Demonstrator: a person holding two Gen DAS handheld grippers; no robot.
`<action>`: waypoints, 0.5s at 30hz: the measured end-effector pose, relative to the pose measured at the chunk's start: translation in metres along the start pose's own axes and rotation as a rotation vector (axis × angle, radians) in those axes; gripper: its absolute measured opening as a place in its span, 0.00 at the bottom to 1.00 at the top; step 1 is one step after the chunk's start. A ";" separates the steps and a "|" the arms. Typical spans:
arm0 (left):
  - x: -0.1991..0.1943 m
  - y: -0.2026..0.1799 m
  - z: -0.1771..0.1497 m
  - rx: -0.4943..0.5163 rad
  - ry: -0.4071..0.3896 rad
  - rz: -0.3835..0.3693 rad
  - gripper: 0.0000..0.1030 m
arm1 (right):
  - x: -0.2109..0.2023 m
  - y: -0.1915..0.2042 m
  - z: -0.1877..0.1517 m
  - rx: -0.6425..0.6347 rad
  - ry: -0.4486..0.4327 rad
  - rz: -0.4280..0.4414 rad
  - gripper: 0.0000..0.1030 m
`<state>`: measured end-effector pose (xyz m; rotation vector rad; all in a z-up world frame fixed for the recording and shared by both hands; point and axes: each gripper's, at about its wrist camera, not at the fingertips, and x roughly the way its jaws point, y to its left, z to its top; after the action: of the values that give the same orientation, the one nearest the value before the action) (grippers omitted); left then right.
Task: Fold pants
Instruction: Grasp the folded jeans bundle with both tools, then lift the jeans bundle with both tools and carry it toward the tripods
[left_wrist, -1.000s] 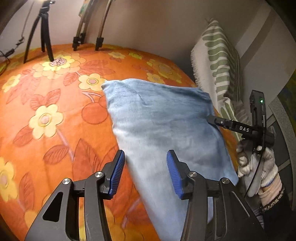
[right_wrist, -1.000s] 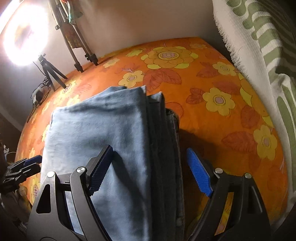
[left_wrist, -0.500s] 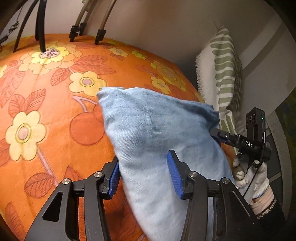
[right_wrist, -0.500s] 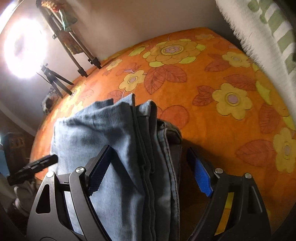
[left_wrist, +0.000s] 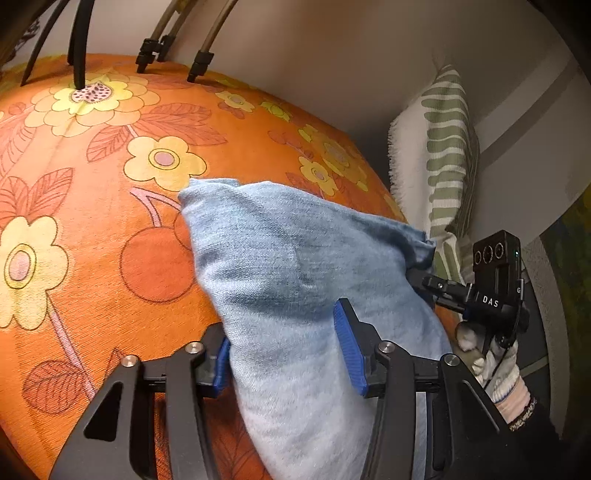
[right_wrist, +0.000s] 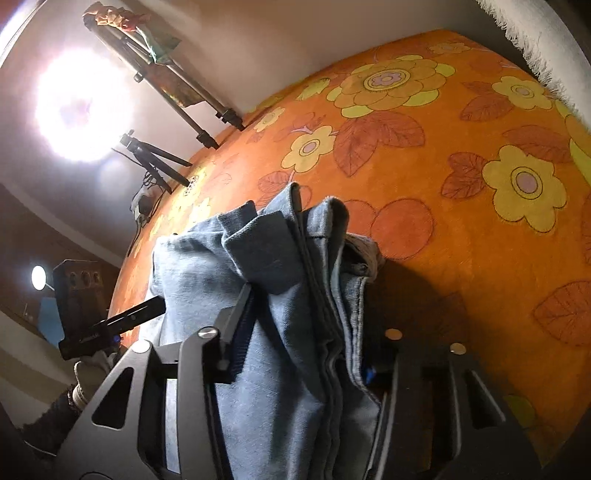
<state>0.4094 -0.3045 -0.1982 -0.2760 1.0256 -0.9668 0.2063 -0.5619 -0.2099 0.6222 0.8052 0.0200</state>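
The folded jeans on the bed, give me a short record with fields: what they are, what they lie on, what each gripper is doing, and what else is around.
item: folded light blue jeans, several layers stacked
surface: orange floral bedspread
left gripper: pads either side of the bundle's one edge, pressing it
right gripper: jaws just closed, clamped on the stacked edges
lift: far end raised and bunched
nearby: green-striped white blanket by the wall; tripod legs at the far edge; bright lamp
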 end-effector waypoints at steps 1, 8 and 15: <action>0.001 -0.001 0.000 0.000 -0.003 0.001 0.41 | 0.000 0.002 -0.001 0.001 -0.003 -0.002 0.42; 0.001 -0.005 0.001 -0.008 -0.015 0.001 0.33 | -0.005 0.010 -0.005 -0.009 -0.017 -0.024 0.28; 0.004 0.003 0.001 -0.041 -0.020 0.006 0.43 | 0.005 0.006 -0.002 0.012 -0.010 -0.021 0.52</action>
<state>0.4120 -0.3058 -0.2018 -0.3160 1.0288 -0.9367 0.2099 -0.5550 -0.2116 0.6249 0.8032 -0.0075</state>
